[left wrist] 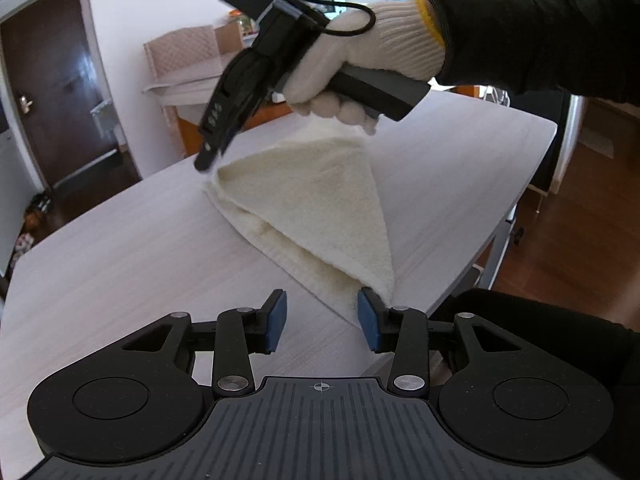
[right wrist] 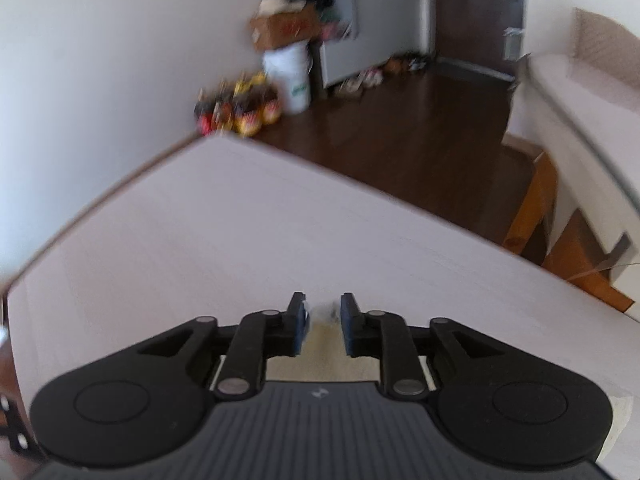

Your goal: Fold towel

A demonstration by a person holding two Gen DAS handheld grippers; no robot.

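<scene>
The pale surface [left wrist: 120, 264] carries a cream towel [left wrist: 316, 216], half-folded near its right edge. Soft, floppy, light terry, so corners are best pinched. The left gripper [left wrist: 322, 322] is spread apart, unladen; the right gripper [right wrist: 324, 322] is parted too, towel beneath.

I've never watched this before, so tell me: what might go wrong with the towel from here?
The left gripper is open, one pad only brushing the towel corner, so that end may stay loose and the fold go crooked. The right gripper shows a gap with little cloth between its pads; the corner might slip onto the table.
</scene>
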